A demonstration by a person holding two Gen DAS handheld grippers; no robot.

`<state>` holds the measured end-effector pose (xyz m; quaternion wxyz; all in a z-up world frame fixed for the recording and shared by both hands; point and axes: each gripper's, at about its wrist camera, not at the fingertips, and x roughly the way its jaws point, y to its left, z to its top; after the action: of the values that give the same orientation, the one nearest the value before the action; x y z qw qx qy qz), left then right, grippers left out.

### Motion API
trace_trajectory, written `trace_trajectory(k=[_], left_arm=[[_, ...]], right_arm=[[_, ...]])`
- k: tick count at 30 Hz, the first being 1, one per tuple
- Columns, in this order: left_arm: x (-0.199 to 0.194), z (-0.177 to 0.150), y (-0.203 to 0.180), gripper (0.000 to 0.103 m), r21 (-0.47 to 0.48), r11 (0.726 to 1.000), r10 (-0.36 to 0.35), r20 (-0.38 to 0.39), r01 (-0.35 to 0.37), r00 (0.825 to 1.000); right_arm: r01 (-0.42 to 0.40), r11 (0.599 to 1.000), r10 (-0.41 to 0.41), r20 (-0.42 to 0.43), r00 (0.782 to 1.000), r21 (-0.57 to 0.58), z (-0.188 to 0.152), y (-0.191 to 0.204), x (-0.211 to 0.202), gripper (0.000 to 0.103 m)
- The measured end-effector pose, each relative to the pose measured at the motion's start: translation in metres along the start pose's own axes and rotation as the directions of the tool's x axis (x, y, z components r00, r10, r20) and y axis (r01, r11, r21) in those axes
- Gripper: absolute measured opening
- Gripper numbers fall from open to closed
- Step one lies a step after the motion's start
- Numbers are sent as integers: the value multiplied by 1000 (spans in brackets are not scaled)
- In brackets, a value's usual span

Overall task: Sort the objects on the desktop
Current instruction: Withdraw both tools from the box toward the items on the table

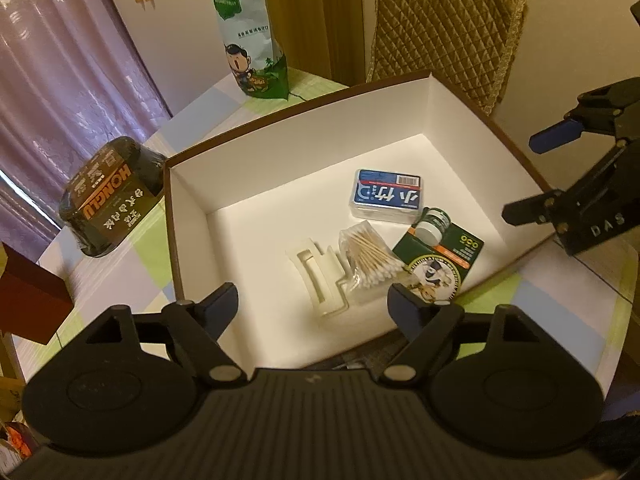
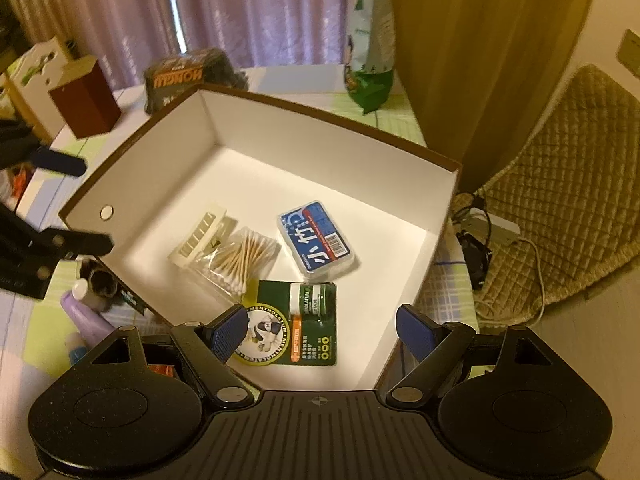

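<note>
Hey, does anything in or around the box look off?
Nothing spilled or damaged. The cotton swab bag lies partly over the white clip, and the dark tin outside the box sits tilted.

Dim, warm indoor light, daylight glowing through the curtains (image 2: pixel 248 8); fisheye bending and slight blur at edges.

Checked table (image 1: pixel 132 276) carries the open box (image 1: pixel 460 92), a dark Honglu pack (image 1: pixel 112 196) beside it, a snack bag (image 1: pixel 250 32) standing behind, a red carton (image 2: pixel 86 98), purple bottles (image 2: pixel 86 316) close by.
</note>
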<state>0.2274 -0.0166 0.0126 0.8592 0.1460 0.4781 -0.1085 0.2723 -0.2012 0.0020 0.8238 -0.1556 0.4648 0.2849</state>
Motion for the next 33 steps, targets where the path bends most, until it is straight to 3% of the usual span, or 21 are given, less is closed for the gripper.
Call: trace_trajectory(k=[5,6,7,8,20,33], left_arm=[[-20,-12,-2,84,-6,1000,5,27,-5,1000],[-24,-14,-2,85,-9,1000,6,32,-5,999],[-27,-16,-2,85,-13,1000,7,37,-6,999],[-31,-18,-3,85,-15,1000,6,43,-5,999],[-71,-50,-4,89,-35,999,8,121,-3,993],[-103,-93,4,89,-48,999,13,214,-3,977]], right_arm=[[10,998,-12,33,999,59,-7,4,-15,86],[12,998,-14,42,999,66,-8,5,-18,90],[18,997,-23,60,998,72,-10,7,-23,101],[25,997,-31,77,997,78,-12,8,-27,103],[69,990,-82,109,991,119,-27,31,-51,103],[59,987,-81,142,987,153,-45,53,-69,103]])
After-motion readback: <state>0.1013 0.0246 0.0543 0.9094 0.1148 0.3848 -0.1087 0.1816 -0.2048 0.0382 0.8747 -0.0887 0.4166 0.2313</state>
